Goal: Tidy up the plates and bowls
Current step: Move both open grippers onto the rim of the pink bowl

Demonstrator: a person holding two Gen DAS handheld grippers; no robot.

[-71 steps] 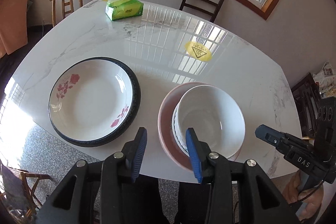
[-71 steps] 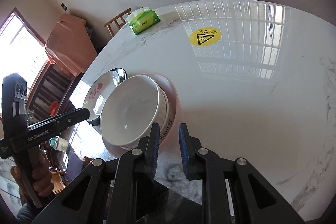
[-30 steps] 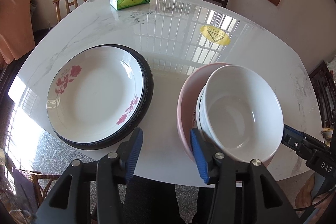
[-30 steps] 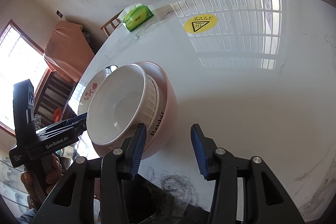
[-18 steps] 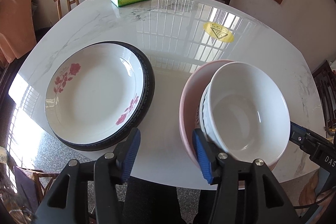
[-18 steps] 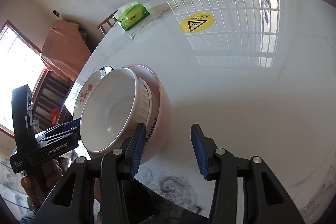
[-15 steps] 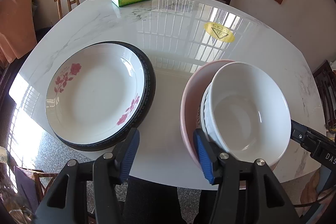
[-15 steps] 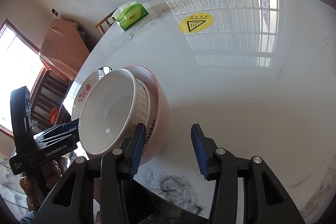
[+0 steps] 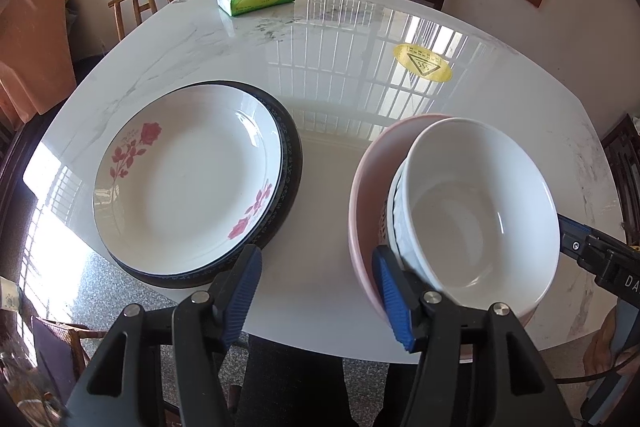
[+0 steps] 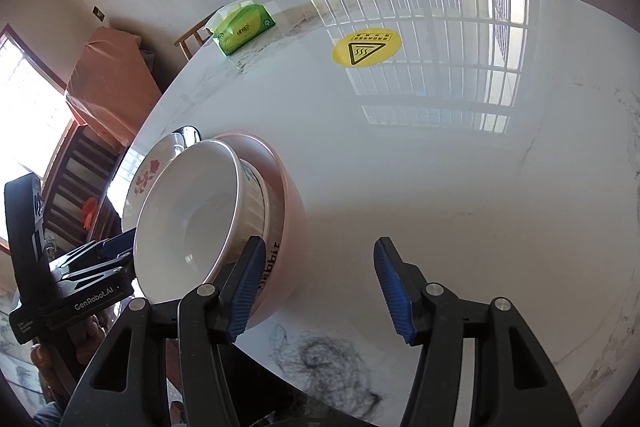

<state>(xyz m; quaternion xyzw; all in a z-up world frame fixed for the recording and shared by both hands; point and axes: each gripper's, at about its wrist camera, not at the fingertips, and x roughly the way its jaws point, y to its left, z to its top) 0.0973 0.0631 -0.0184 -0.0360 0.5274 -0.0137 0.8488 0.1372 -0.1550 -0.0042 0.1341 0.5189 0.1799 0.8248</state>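
R gripper point(image 10: 316, 283) jaws now spread vs. 2.4 s ago; L gripper point(image 9: 316, 291) also spread, empty. Both flank nested bowls point(image 9: 476, 211). Est.: bowl stack grasp/shift next.

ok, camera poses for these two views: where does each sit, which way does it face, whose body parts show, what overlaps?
Left wrist: sits on the left gripper, facing across the table over the floral plate and stacked bowls; shows its own open blue fingers and the right gripper's tip at the right edge.
Right wrist: sits on the right gripper, open, beside the bowls, facing the far window; shows the left gripper held in a hand.
Shared: bowls, plate, tissue pack, yellow sticker.
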